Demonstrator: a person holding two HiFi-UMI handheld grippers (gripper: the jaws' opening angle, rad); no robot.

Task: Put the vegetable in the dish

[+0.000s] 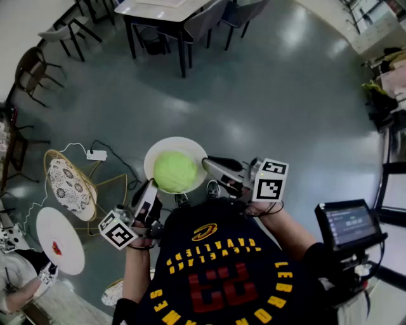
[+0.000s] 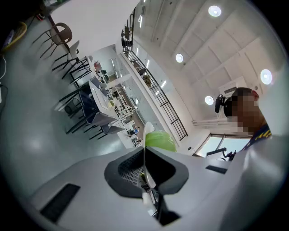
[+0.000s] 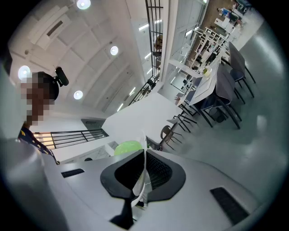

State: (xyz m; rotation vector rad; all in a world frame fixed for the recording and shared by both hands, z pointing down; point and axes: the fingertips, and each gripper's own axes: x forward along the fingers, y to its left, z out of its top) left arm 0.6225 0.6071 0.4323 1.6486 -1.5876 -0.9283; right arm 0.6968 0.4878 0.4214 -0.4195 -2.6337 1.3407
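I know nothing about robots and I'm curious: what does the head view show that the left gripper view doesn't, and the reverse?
Only the head view: the whole round dish seen from above, the right gripper on its right rim, and a white round table. Only the left gripper view: ceiling lights, and the dish's rim edge-on, clamped in the left gripper. Both: the dish and the green vegetable.

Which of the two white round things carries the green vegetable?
The dish gripped by the left claw and right claw; the disc at lower left bears only a small red spot.
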